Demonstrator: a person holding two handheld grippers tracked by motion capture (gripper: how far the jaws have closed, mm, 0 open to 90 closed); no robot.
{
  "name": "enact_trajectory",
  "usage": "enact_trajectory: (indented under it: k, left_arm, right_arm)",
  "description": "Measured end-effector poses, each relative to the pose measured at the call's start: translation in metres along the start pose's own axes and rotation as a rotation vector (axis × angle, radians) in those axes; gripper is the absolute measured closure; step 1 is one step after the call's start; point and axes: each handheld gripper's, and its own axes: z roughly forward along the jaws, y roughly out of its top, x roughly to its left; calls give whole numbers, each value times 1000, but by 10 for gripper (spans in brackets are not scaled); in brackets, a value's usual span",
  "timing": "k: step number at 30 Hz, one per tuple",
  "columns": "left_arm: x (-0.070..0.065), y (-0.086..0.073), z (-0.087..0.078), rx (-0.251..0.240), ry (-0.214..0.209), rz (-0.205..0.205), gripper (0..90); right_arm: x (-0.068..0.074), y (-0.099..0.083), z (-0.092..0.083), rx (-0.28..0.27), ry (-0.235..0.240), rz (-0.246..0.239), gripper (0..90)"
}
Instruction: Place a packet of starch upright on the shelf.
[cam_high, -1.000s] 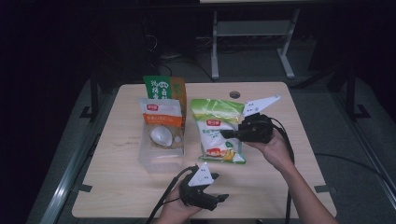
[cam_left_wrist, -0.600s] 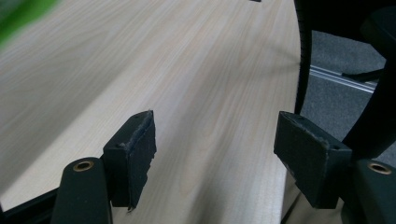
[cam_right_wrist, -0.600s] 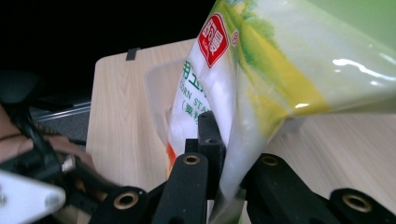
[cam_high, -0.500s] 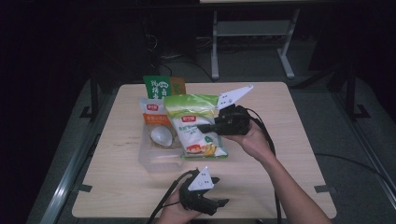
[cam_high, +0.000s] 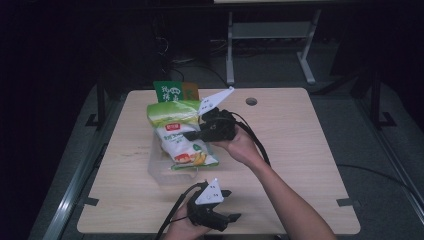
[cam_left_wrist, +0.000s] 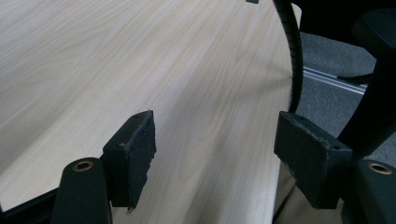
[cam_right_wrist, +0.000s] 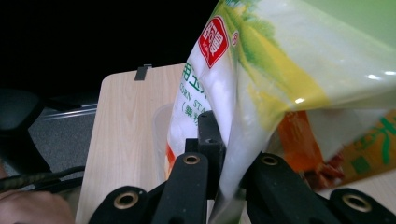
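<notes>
High view showed our right hand-held gripper (cam_high: 192, 135) clamped on the starch bag (cam_high: 182, 142), lifted over the clear tub (cam_high: 159, 172). Setting it down remained; our left hand-held gripper (cam_high: 227, 205) sat open near the surface's (cam_high: 300, 150) front edge.

Bag (cam_high: 182, 142) held above the tub (cam_high: 159, 167) near the table's (cam_high: 300, 150) left edge, carton (cam_high: 175, 91) behind; left gripper (cam_high: 227, 205) at the front edge.

Table's right half (cam_high: 300, 150) open; packets (cam_high: 175, 92) crowd left.
</notes>
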Motion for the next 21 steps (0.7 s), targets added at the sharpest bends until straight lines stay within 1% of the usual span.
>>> enact_trajectory:
  k: [3, 5, 6, 7, 8, 12, 14, 15, 18, 20, 21]
  left_arm:
    - [0, -1, -2, 0, -1, -6, 284]
    - [0, -2, -3, 7, 2, 0, 284]
    - [1, -2, -4, 11, 5, 11, 284]
    - [2, -3, -5, 16, 5, 12, 283]
    - [2, -4, -5, 14, 3, 4, 283]
    - [2, -5, -7, 12, 2, -9, 284]
    - [2, -6, -7, 9, 1, -8, 284]
    - [3, -6, -8, 8, 1, -3, 283]
    - [2, -7, -9, 10, -1, -16, 283]
    - [3, -7, -9, 14, 1, -12, 282]
    - [2, -8, -9, 13, 1, -15, 282]
  right_arm:
    - [-2, 3, 13, 0, 2, -5, 871]
    - [-3, 4, 22, -2, 5, 4, 871]
    - [-2, 5, 25, -3, 10, 11, 870]
    - [-2, 5, 30, -7, 12, 8, 871]
    - [-2, 6, 33, -8, 17, 15, 871]
    - [-1, 6, 47, 1, 27, 17, 870]
    - [-1, 5, 52, 8, 21, 9, 871]
    - [-1, 5, 55, 7, 22, 12, 870]
    - [-2, 2, 63, 6, 32, 25, 870]
    - [-2, -1, 66, 9, 24, 21, 870]
    - [-2, -2, 68, 13, 24, 31, 870]
